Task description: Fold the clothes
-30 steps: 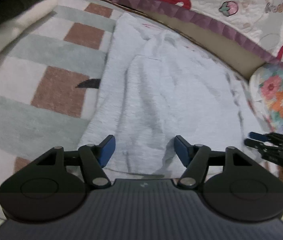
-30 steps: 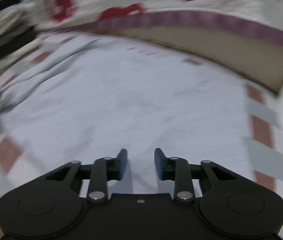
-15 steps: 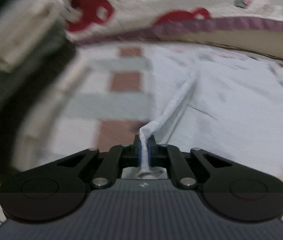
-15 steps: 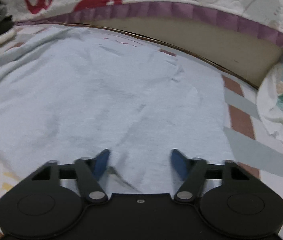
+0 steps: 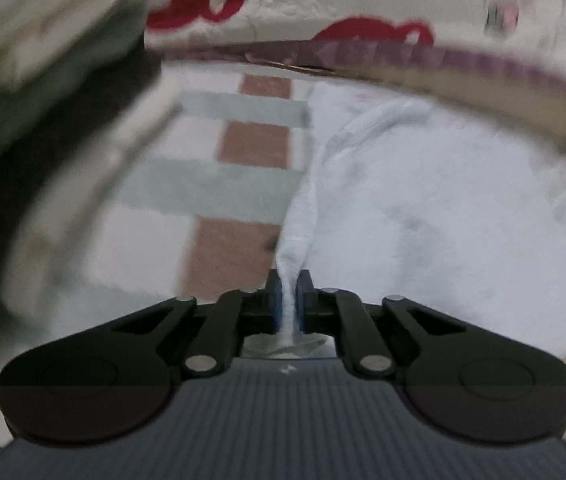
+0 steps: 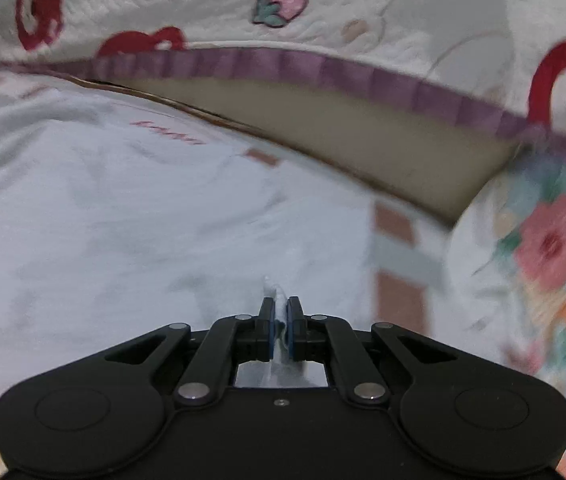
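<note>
Half a second ago my right hand-held gripper [image 6: 279, 330] was spread wide over the pale blue garment [image 6: 131, 220]; now I am seeing it pinched closed on a small ridge of that cloth. My left hand-held gripper [image 5: 287, 304] is still clamping a twisted strand of the garment [image 5: 423, 208], which is trailing forward to the rest lying on the checked blanket [image 5: 219, 184] (this view is blurring with motion). Quilted bedding [image 6: 323, 8] is running along the far edge.
</note>
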Tool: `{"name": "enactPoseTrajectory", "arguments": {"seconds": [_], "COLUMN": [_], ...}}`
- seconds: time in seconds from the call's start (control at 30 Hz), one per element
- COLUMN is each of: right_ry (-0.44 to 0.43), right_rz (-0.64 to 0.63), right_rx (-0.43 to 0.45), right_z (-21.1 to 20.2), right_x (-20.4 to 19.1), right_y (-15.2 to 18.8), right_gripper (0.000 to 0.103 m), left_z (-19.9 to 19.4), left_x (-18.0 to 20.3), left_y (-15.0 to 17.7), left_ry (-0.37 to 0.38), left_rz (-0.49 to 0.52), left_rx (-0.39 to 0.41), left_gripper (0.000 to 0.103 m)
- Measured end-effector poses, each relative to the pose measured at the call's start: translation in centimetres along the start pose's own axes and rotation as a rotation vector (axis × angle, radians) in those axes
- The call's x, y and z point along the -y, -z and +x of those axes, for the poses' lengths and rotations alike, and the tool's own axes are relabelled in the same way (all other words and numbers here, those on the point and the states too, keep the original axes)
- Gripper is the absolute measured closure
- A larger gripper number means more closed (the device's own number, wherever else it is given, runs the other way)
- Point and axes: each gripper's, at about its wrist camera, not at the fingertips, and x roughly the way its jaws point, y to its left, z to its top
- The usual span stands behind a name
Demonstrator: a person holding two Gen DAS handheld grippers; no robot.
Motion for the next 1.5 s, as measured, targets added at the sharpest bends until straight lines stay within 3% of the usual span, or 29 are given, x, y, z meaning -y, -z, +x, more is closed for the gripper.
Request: {"name": "enactPoseTrajectory", "arguments": {"seconds": [0.03, 0.17, 0.27, 0.37, 0.5, 0.63, 0.7, 0.77, 0.8, 0.83, 0.87, 0.97, 1.0, 1.1, 1.17, 1.23, 1.33, 1.37, 1.43, 1.5], "right_ry": [0.021, 0.084, 0.13, 0.155, 0.153, 0.188, 0.207, 0.218, 0.228, 0.249, 0.26, 0.204, 0.15, -0.017, -0.128, -0.239, -0.323, -0.36, -0.38, -0.352], "right_rz": [0.006, 0.088, 0.14, 0.195, 0.212, 0.167, 0.14, 0.134, 0.136, 0.142, 0.171, 0.455, 0.558, 0.613, 0.637, 0.66, 0.488, 0.449, 0.529, 0.686], "right_rx": [-0.003, -0.021, -0.031, -0.028, -0.05, -0.099, -0.128, -0.147, -0.15, -0.144, -0.13, -0.055, -0.023, -0.045, -0.065, -0.085, -0.126, -0.147, -0.187, -0.22], "right_z": [0.5, 3.1, 4.9, 6.3, 8.5, 9.9, 10.6, 11.0, 11.0, 10.8, 10.4, 7.0, 5.5, 1.8, -0.6, -3.0, -5.0, -5.2, -4.8, -4.3], "right_x": [1.3, 6.9, 10.1, 12.4, 13.9, 14.6, 14.7, 15.0, 15.2, 15.4, 15.8, 17.8, 17.5, 14.4, 12.4, 10.3, 5.8, 4.7, 4.1, 4.7], "right_y": [-0.6, -2.4, -2.2, -2.3, -2.7, -1.8, -0.8, -0.1, 0.2, 0.5, 0.8, 2.5, 3.0, 5.4, 7.0, 8.7, 9.9, 10.1, 10.7, 11.3], "right_gripper": [0.098, 0.098, 0.098, 0.098, 0.098, 0.099, 0.1, 0.1, 0.1, 0.099, 0.099, 0.087, 0.084, 0.072, 0.072, 0.072, 0.071, 0.069, 0.052, 0.051], "left_z": [0.4, 0.1, 0.0, 0.8, 3.2, 5.3, 4.8, 4.2, 3.9, 3.6, 3.3, 2.4, 2.1, -0.5, -2.2, -3.5, -4.6, -4.4, -3.9, -3.5], "left_x": [0.3, -1.6, -2.6, -2.7, -1.7, -1.6, -2.1, -2.6, -2.9, -3.2, -3.4, -4.3, -4.6, -3.5, -2.4, -0.7, 2.7, 3.3, 4.3, 4.9], "left_y": [-0.5, -4.3, -7.6, -10.3, -11.5, -9.5, -8.1, -6.7, -6.0, -5.3, -4.7, -2.6, -1.9, -0.2, 1.0, 2.2, 3.2, 3.3, 3.4, 3.6], "left_ry": [-0.053, -0.153, -0.25, -0.281, -0.323, -0.346, -0.305, -0.26, -0.237, -0.214, -0.191, -0.121, -0.098, 0.037, 0.156, 0.23, 0.285, 0.273, 0.237, 0.212], "left_rz": [0.064, 0.116, 0.209, 0.27, 0.327, 0.302, 0.216, 0.123, 0.077, 0.03, -0.016, -0.155, -0.201, -0.335, -0.405, -0.385, -0.199, -0.162, -0.103, -0.066], "left_rx": [0.007, 0.071, 0.123, 0.16, 0.145, 0.062, 0.032, 0.002, -0.013, -0.027, -0.042, -0.086, -0.1, -0.142, -0.163, -0.149, -0.126, -0.125, -0.125, -0.126], "left_gripper": [0.098, 0.098, 0.099, 0.098, 0.099, 0.099, 0.098, 0.088, 0.08, 0.055, 0.04, 0.039, 0.039, 0.039, 0.039, 0.039, 0.033, 0.033, 0.033, 0.033]}}
